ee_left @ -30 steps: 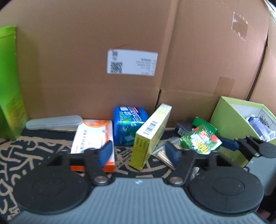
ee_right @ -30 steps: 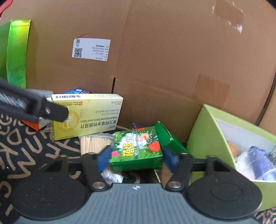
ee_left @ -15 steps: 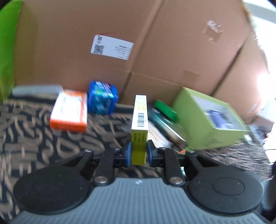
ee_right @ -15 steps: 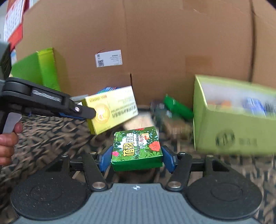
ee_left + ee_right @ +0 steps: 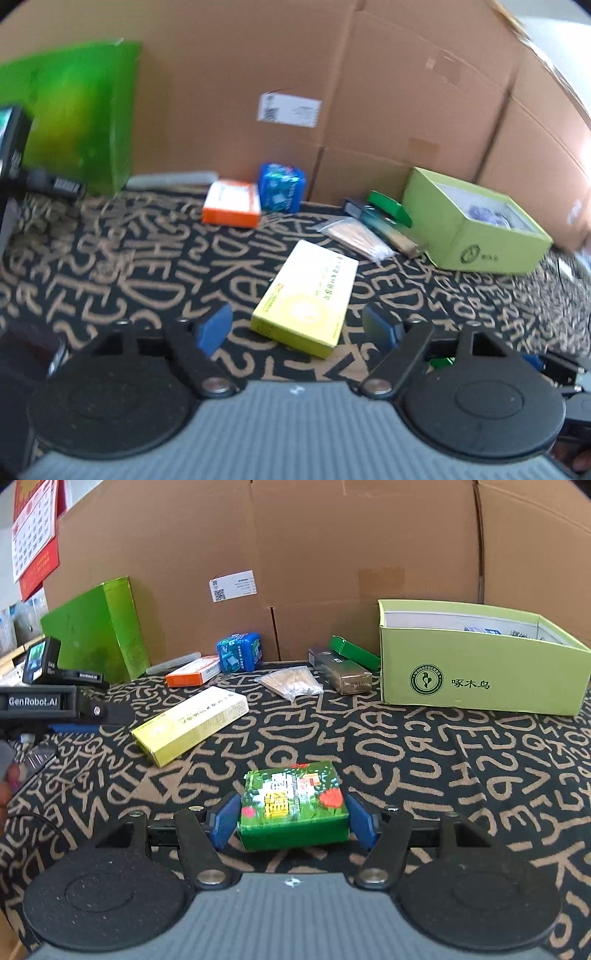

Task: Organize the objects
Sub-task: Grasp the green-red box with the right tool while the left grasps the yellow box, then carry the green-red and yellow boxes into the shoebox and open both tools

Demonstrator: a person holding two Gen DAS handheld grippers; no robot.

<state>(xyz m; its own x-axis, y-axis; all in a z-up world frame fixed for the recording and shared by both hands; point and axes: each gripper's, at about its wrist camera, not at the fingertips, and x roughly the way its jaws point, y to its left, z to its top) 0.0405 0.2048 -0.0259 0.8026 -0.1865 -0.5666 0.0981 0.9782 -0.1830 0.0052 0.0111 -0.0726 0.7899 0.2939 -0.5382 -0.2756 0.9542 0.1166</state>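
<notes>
Both boxes now lie flat on the patterned mat [image 5: 424,746]: the yellow box [image 5: 306,295] before the wide-open left gripper [image 5: 297,325], the green box [image 5: 293,805] between the right gripper [image 5: 291,821] pads, apparently loose, so withdrawing carelessly could drag it askew.

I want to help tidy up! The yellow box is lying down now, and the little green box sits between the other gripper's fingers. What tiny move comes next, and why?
Probably the right gripper backs straight away from the small green box. That box seems to lie flat on the patterned cloth with a small gap beside each blue pad, so it looks already let go, like the yellow box before the open left gripper.
</notes>
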